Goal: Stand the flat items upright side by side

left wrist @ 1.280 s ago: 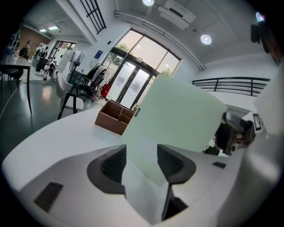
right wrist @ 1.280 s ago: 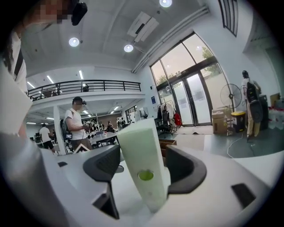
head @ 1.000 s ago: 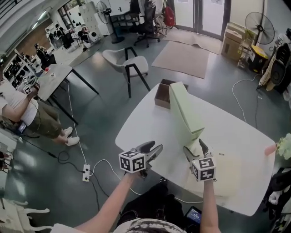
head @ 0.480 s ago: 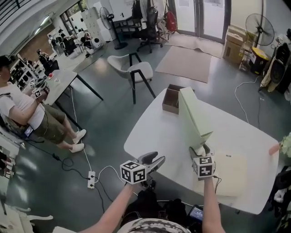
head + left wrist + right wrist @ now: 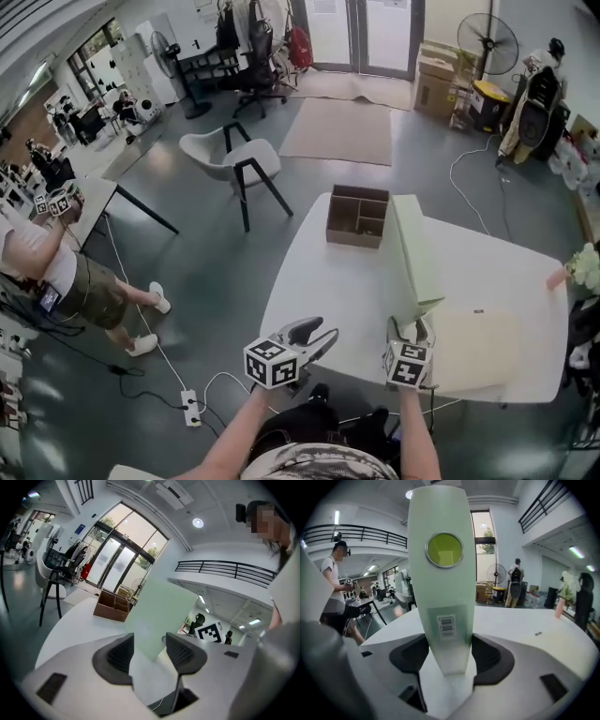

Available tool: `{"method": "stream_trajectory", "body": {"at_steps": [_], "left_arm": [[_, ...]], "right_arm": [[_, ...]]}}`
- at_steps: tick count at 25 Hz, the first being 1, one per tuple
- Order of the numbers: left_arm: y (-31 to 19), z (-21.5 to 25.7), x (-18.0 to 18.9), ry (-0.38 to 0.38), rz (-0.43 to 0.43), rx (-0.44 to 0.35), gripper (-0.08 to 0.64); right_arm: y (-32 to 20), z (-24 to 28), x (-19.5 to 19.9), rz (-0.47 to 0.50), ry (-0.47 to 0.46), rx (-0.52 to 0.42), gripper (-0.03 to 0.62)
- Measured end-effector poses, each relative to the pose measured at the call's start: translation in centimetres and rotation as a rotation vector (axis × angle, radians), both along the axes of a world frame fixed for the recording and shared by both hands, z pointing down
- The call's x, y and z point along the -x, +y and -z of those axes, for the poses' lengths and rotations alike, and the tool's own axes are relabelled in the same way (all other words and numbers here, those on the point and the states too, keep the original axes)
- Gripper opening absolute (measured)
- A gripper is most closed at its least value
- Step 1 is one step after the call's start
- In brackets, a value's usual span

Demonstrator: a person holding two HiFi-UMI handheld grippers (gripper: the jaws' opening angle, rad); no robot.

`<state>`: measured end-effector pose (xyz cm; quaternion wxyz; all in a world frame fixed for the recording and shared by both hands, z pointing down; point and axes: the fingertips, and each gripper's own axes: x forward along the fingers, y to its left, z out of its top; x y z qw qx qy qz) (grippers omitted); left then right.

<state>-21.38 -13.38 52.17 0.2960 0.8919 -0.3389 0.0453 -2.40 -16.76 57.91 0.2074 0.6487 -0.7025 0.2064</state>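
Observation:
A long pale green flat box (image 5: 412, 248) stands on its edge on the white table (image 5: 319, 291), running away from me. My right gripper (image 5: 410, 326) grips its near end; its jaws have just been closing, and the pads press both faces of the box (image 5: 443, 583). A cream flat item (image 5: 473, 347) lies flat on the table just right of that gripper. My left gripper (image 5: 323, 333) hovers at the table's near edge, left of the box, open with nothing between its jaws (image 5: 149, 644). The green box (image 5: 161, 616) shows beyond it.
A brown divided box (image 5: 358, 216) sits at the table's far edge, behind the green box. A white chair (image 5: 225, 155) stands on the floor beyond the table. A person (image 5: 47, 272) stands at far left by another table. Cables and a power strip (image 5: 190, 410) lie on the floor.
The right gripper has rolled and sunk a little, holding the green box's near end, and the box now stands straighter. The left gripper has drifted slightly along the table's near edge.

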Motion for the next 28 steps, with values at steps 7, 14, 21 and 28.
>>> {"method": "stream_trajectory", "body": {"at_steps": [7, 14, 21, 28], "left_arm": [[-1.2, 0.0, 3.4, -0.038, -0.113, -0.040, 0.212], [-1.5, -0.9, 6.0, -0.061, -0.137, -0.043, 0.212], [-1.2, -1.4, 6.7, -0.030, -0.136, -0.020, 0.212], [-1.3, -1.5, 6.6, -0.029, -0.144, -0.024, 0.212]], "right_arm": [[0.1, -0.5, 2.3, -0.228, -0.025, 0.017, 0.288], [-1.3, -0.5, 3.9, -0.361, -0.015, 0.002, 0.287], [-2.0, -0.5, 4.2, -0.375, 0.018, -0.020, 0.287], [-1.9, -0.6, 4.4, -0.318, -0.006, -0.018, 0.291]]}}
